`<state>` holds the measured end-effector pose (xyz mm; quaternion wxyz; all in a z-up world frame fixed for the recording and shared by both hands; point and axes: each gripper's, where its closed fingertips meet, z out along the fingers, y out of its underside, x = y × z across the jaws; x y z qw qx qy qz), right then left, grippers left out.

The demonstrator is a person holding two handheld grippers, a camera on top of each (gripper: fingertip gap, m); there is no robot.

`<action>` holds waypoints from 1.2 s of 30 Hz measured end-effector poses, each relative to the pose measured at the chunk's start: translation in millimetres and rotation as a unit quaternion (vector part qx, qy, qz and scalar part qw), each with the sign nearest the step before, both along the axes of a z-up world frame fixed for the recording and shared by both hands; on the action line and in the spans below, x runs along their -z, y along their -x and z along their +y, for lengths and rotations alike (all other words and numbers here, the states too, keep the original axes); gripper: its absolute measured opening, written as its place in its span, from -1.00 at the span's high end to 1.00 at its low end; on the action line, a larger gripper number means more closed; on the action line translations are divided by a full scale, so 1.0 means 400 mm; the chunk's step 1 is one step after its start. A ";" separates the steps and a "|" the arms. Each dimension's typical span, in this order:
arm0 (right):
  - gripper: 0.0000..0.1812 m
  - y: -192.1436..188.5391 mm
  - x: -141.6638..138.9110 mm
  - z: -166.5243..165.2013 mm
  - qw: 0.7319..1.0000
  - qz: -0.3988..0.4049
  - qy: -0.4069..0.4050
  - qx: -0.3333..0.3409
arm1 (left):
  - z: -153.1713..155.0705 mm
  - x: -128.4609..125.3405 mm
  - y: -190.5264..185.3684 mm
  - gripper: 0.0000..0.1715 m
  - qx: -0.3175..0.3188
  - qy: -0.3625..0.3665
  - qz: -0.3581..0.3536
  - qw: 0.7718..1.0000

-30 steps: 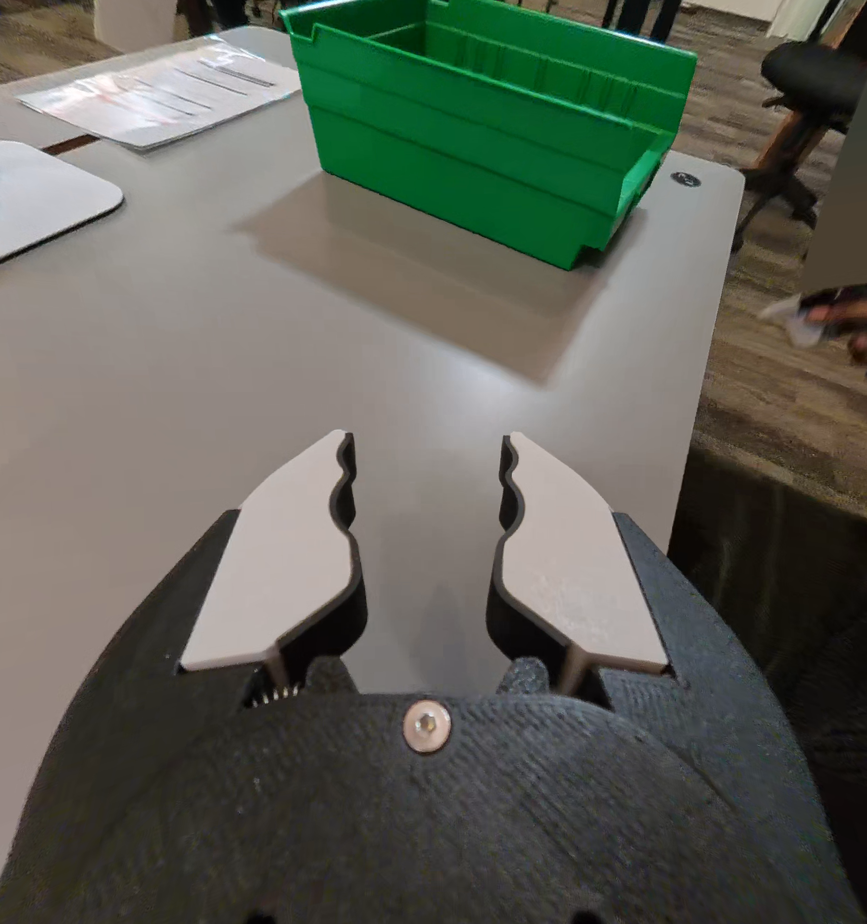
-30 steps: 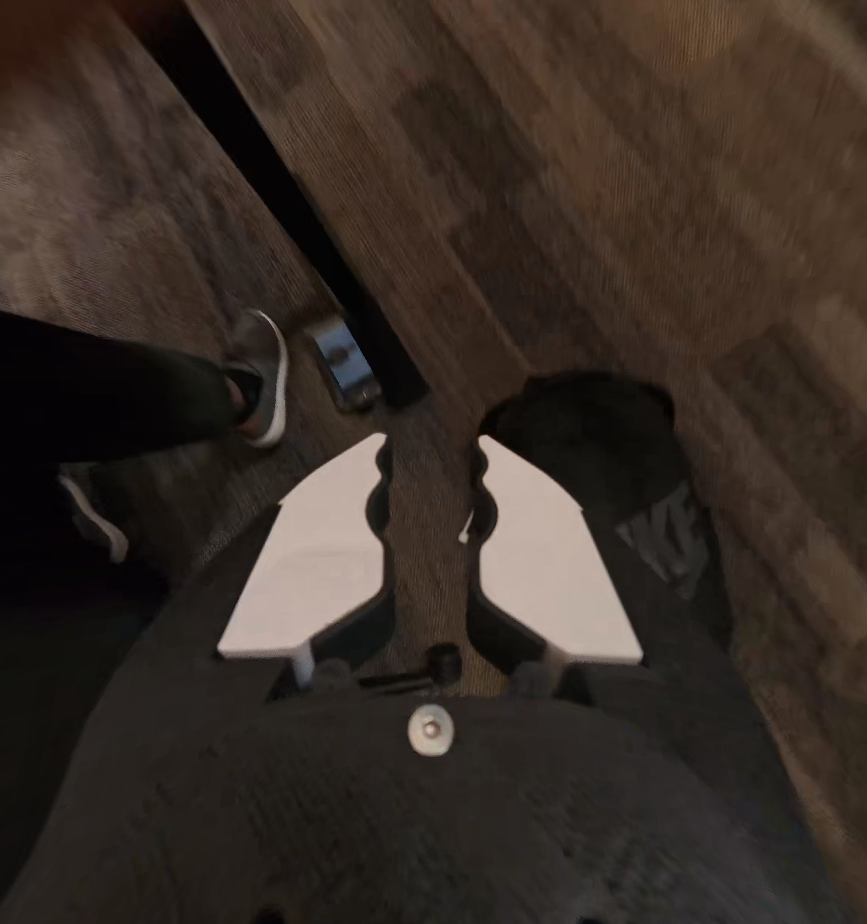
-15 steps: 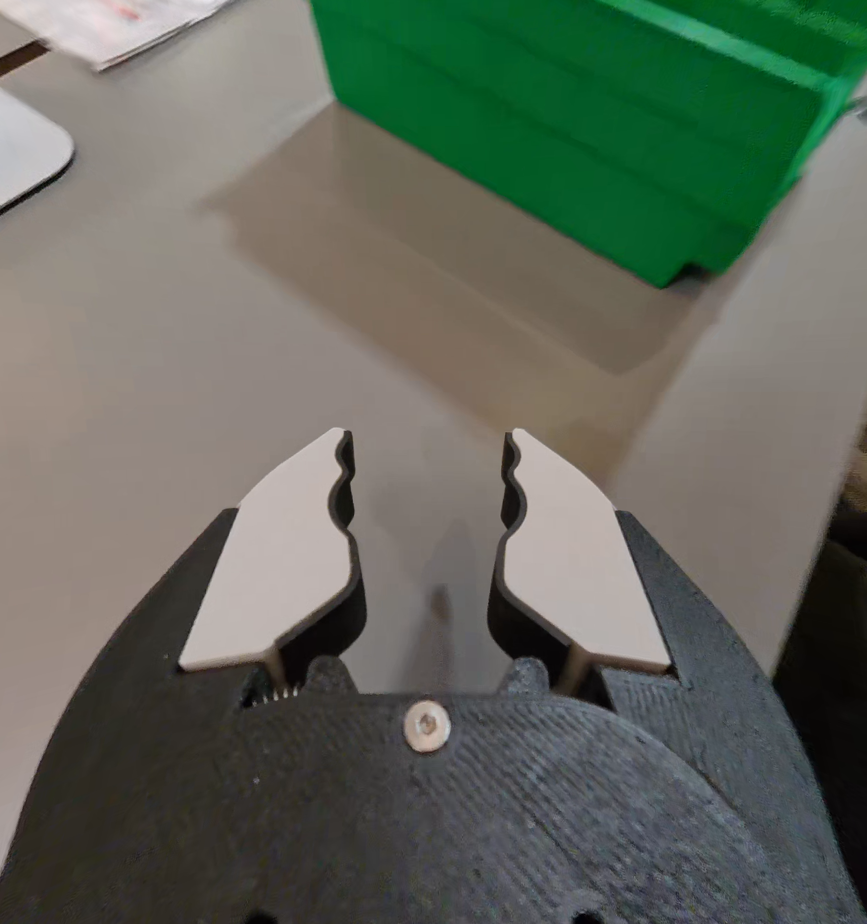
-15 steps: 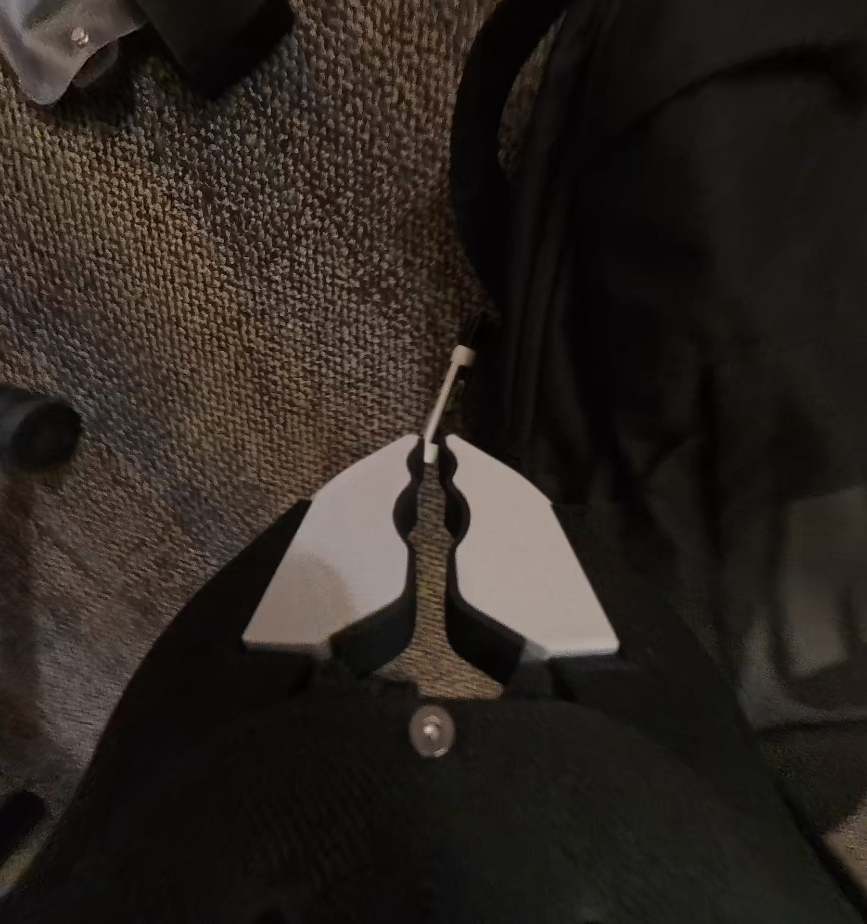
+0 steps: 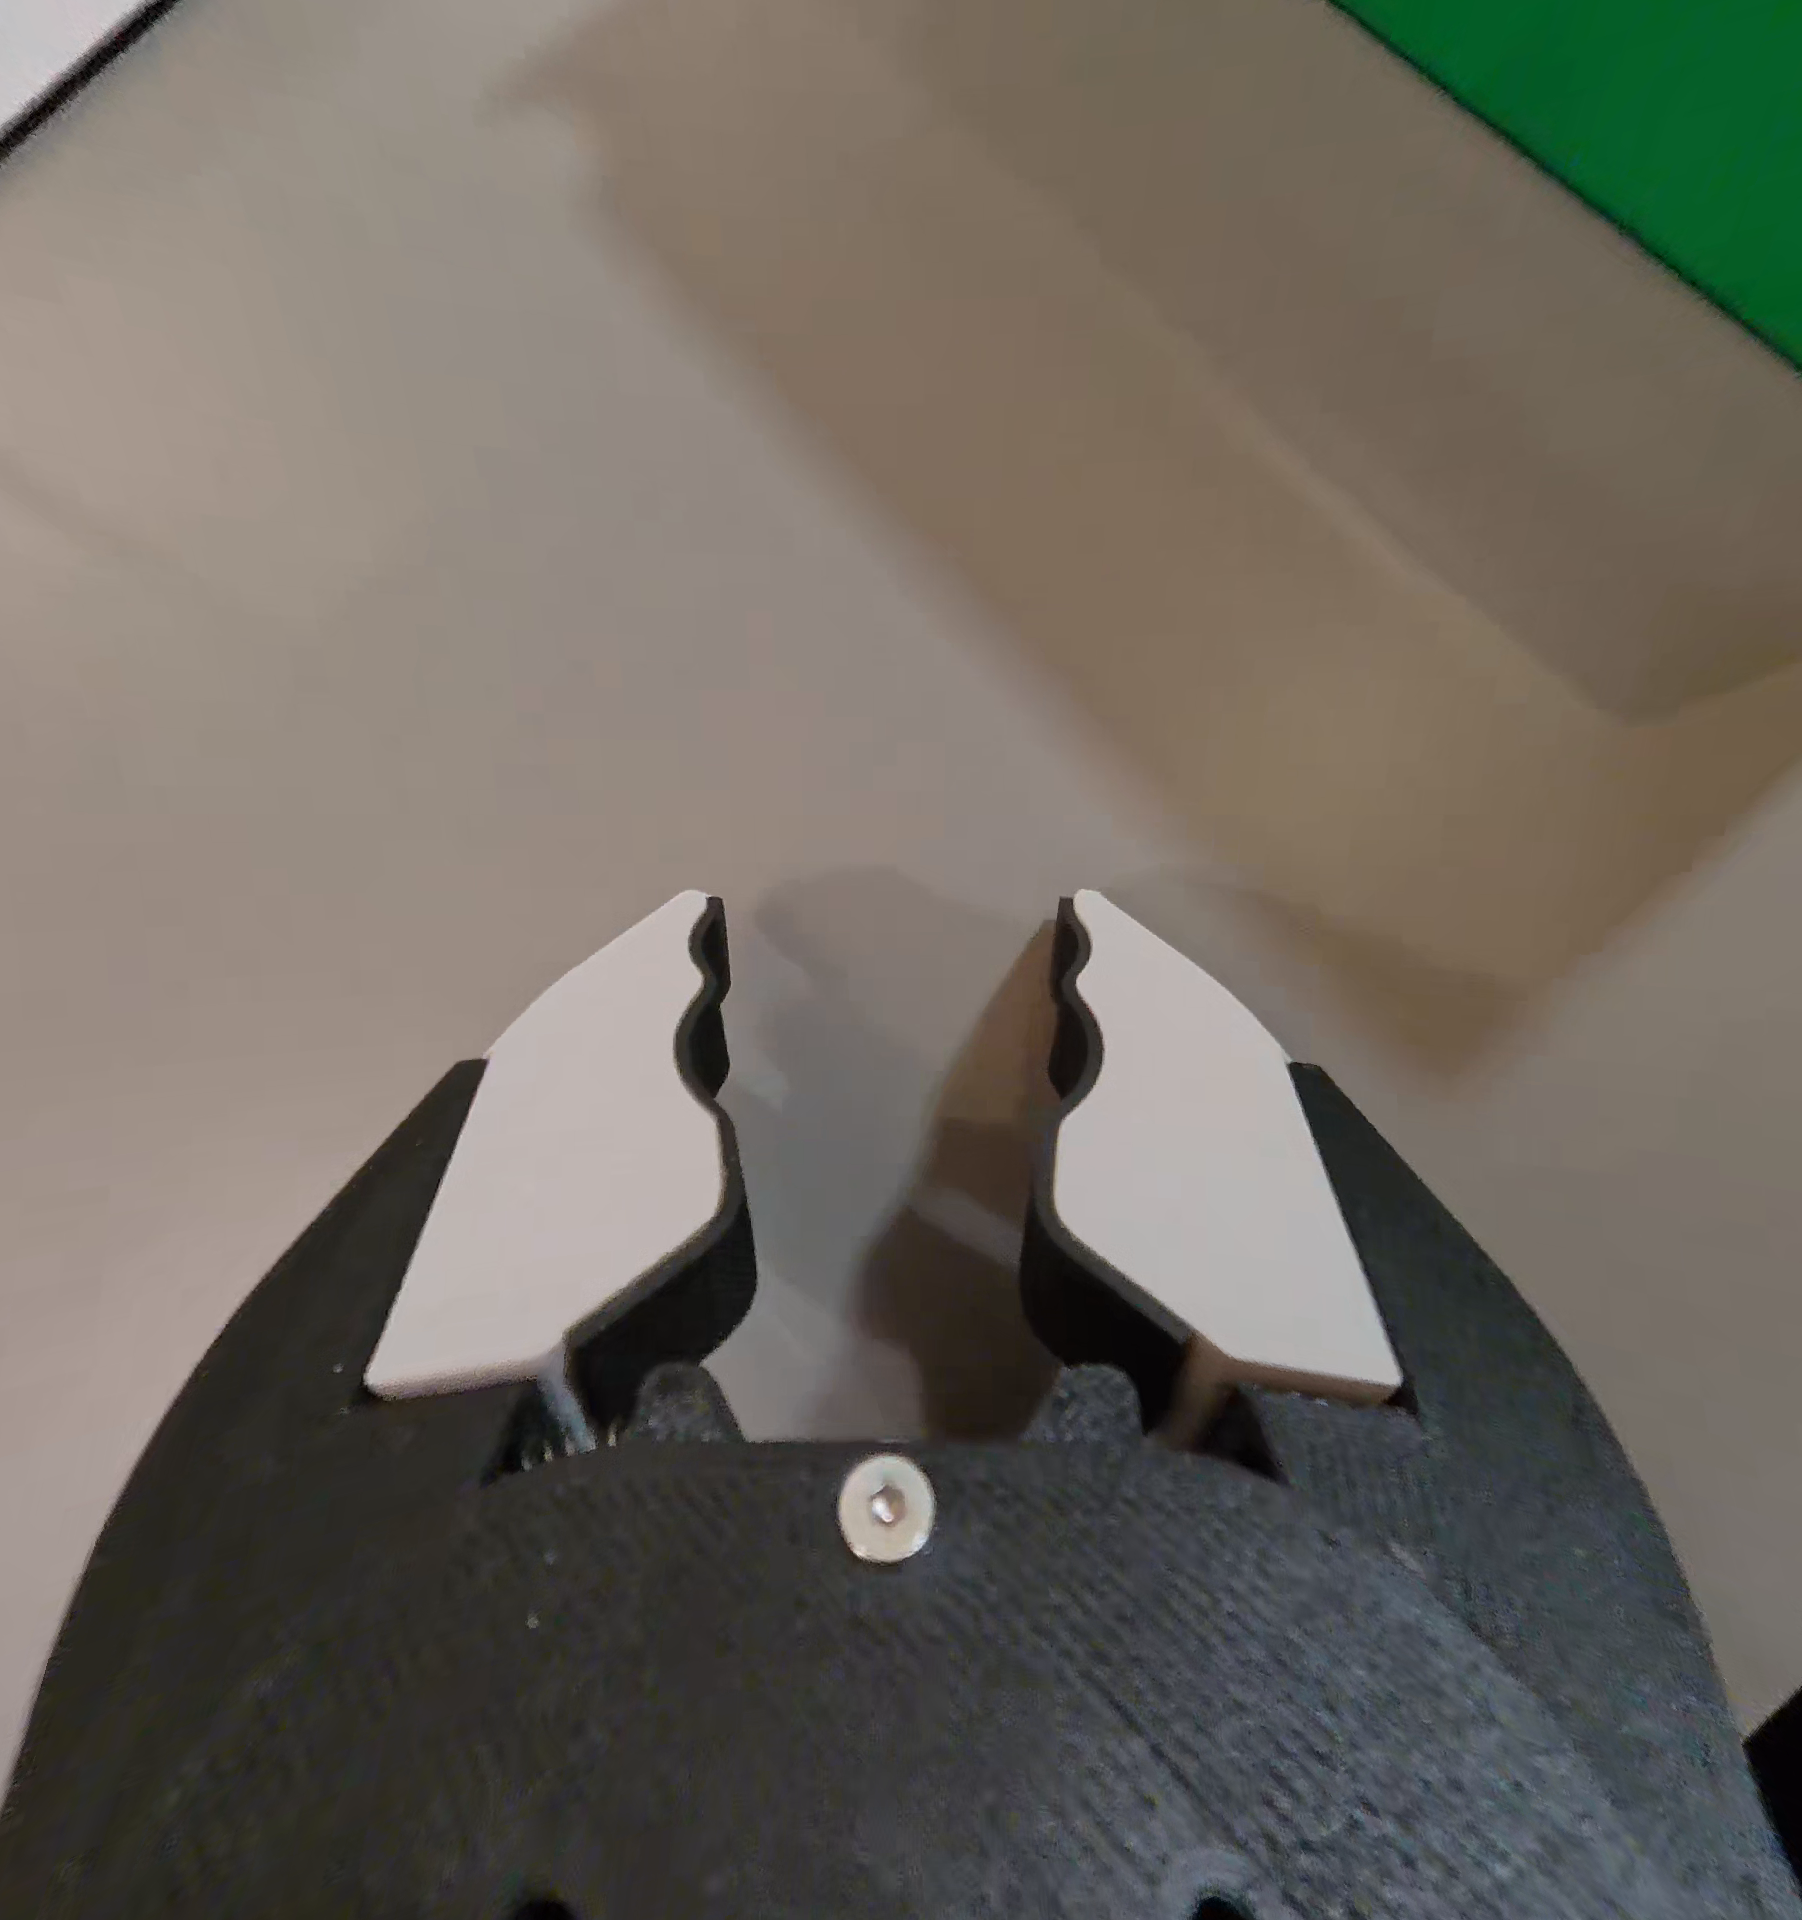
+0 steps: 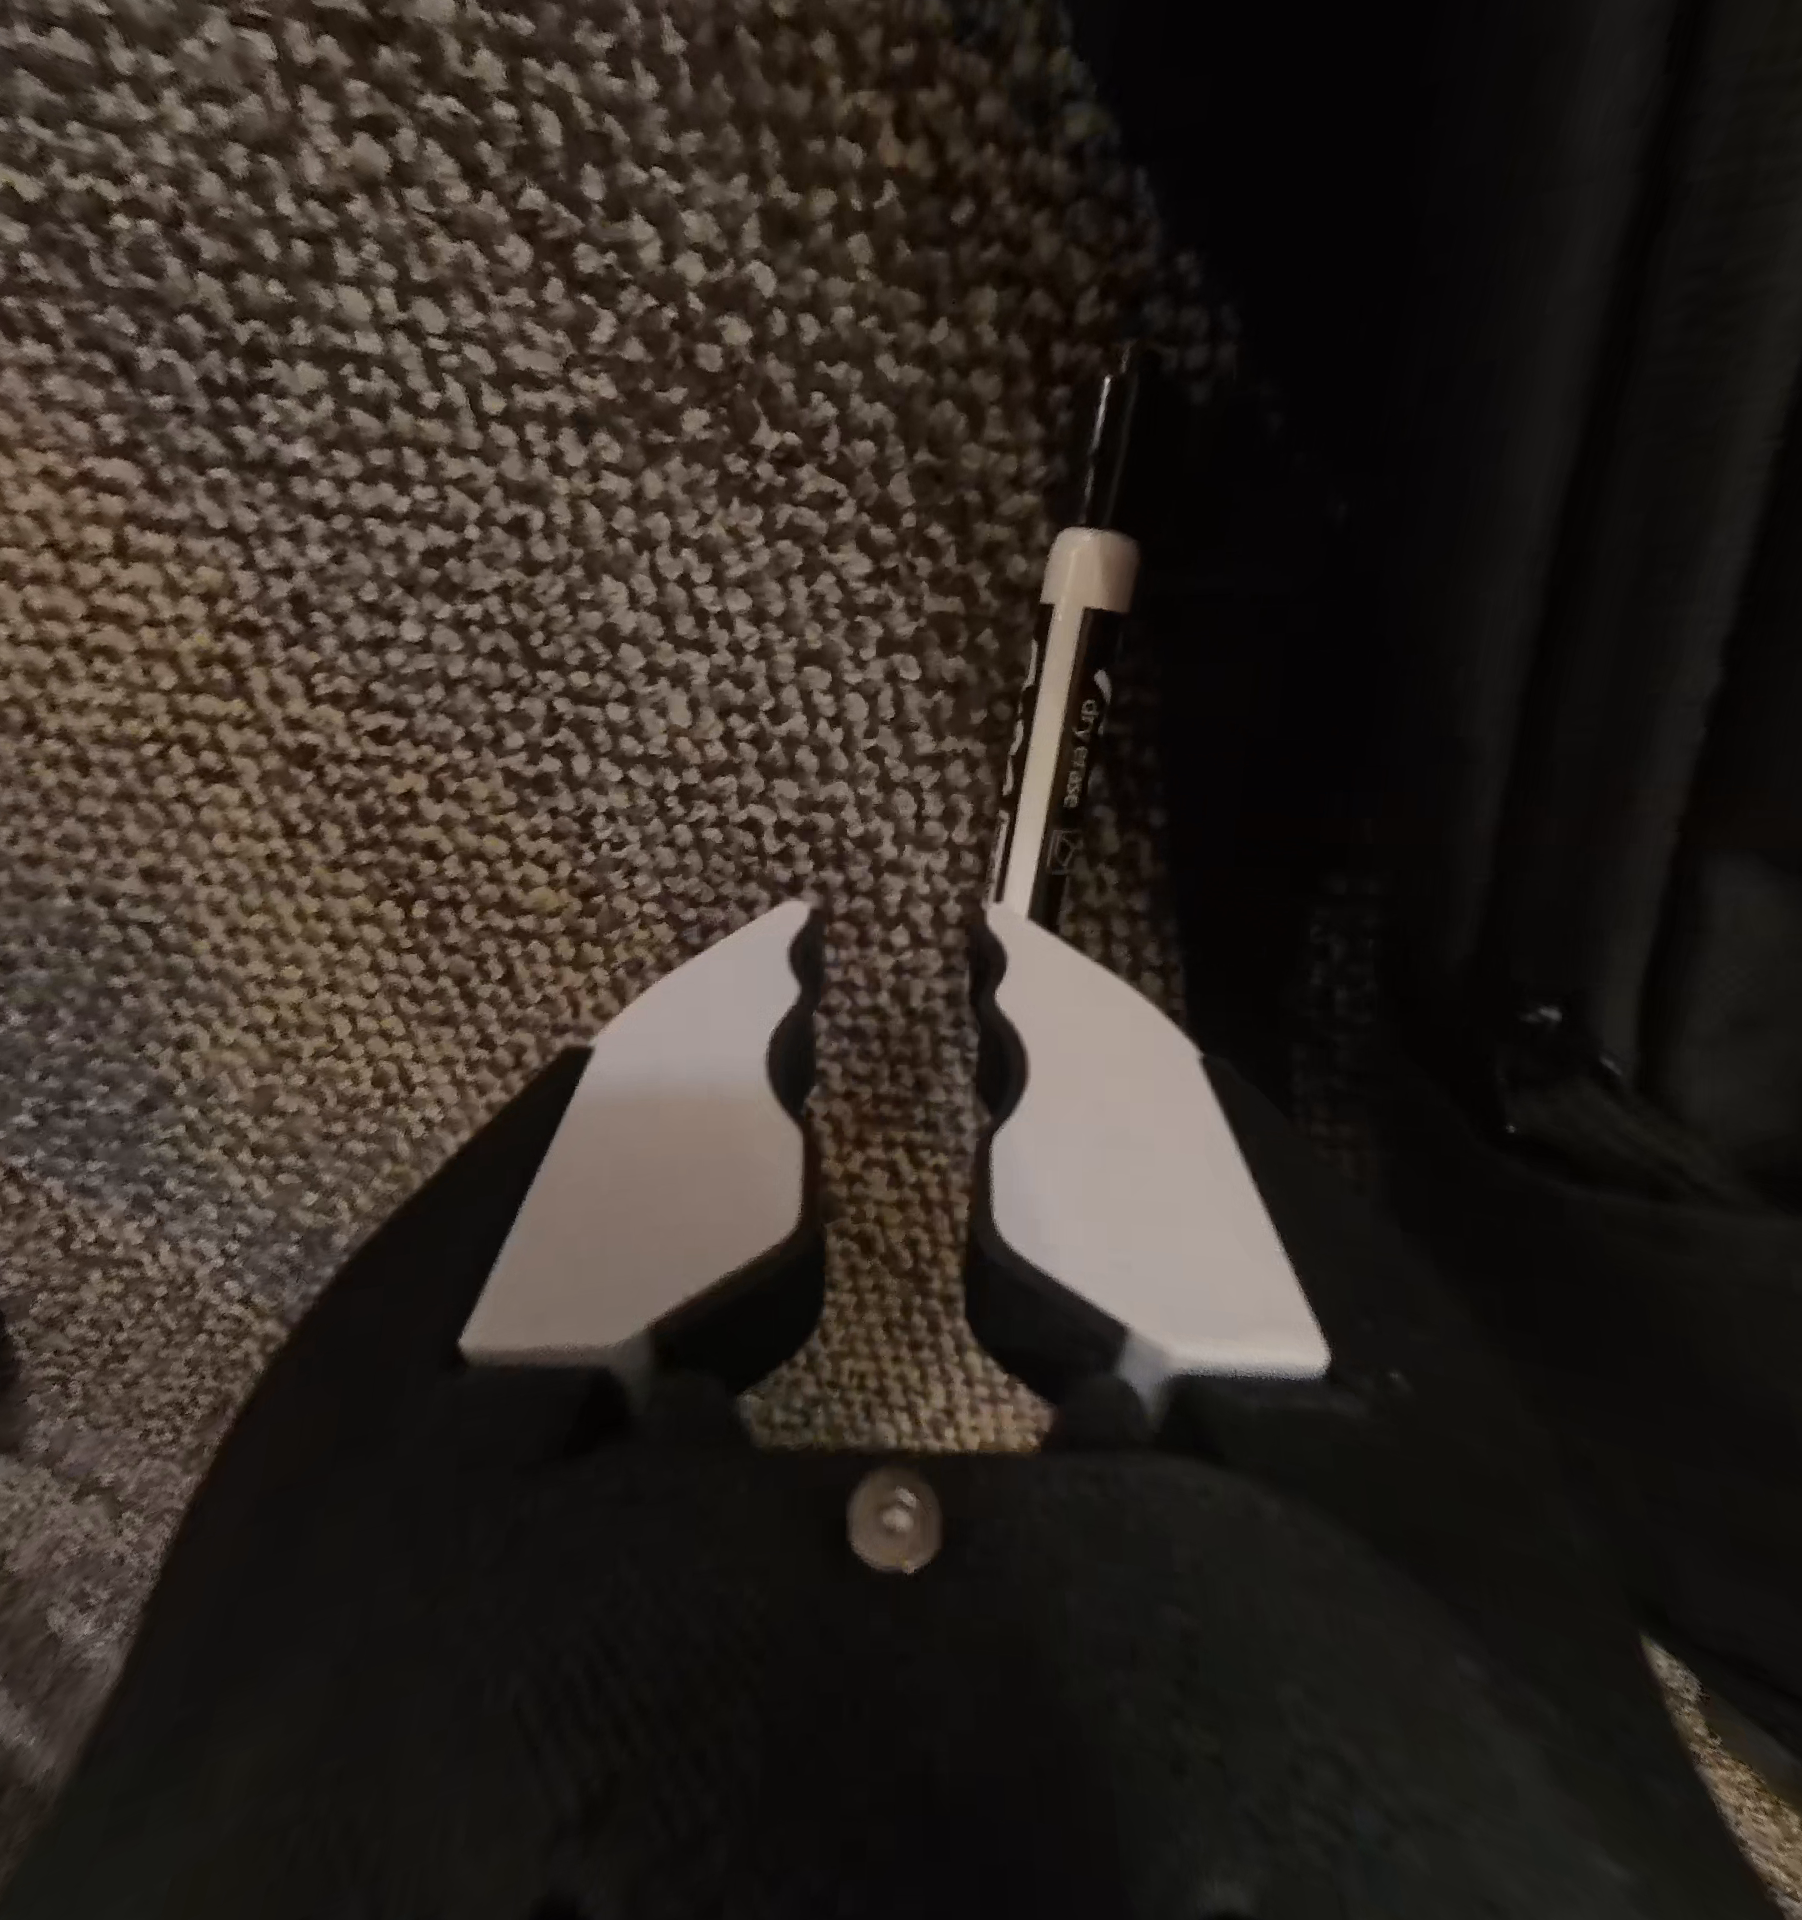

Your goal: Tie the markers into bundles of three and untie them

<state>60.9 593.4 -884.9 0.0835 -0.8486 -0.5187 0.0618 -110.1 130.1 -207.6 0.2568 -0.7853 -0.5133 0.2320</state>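
A: Where is the left tool [image 5: 889, 914]?
B: Low over the grey desk [image 5: 357, 623], its jaws spread wide with only bare desk between them. A green bin [image 5: 1655, 135] shows at the top right corner, well apart from it, and a white pad [image 5: 3, 62] at the top left.
A: And the right tool [image 6: 895, 920]?
B: Down at the carpet [image 6: 461, 520], jaws parted with carpet showing through the gap, gripping nothing.
A: Anything near it?
B: A marker [image 6: 1068, 707] lying on the carpet, white barrel with black print and a black cap end pointing away. Its near end sits just beside the right fingertip [image 6: 1011, 935], outside the gap. Dark fabric [image 6: 1499, 727] lies along its right side.
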 end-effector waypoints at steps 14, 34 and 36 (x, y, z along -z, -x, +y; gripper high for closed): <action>0.64 -0.046 0.098 0.032 0.996 -0.084 0.036 0.019 | 0.046 0.002 0.058 0.29 0.017 -0.004 0.005 1.000; 0.79 0.077 -0.095 0.000 0.999 0.010 -0.030 -0.044 | 0.033 -0.035 0.021 0.30 0.032 -0.005 0.024 0.999; 0.79 0.091 -0.148 -0.009 0.998 0.009 -0.035 -0.060 | -0.005 -0.056 0.008 0.30 0.020 0.031 0.034 0.999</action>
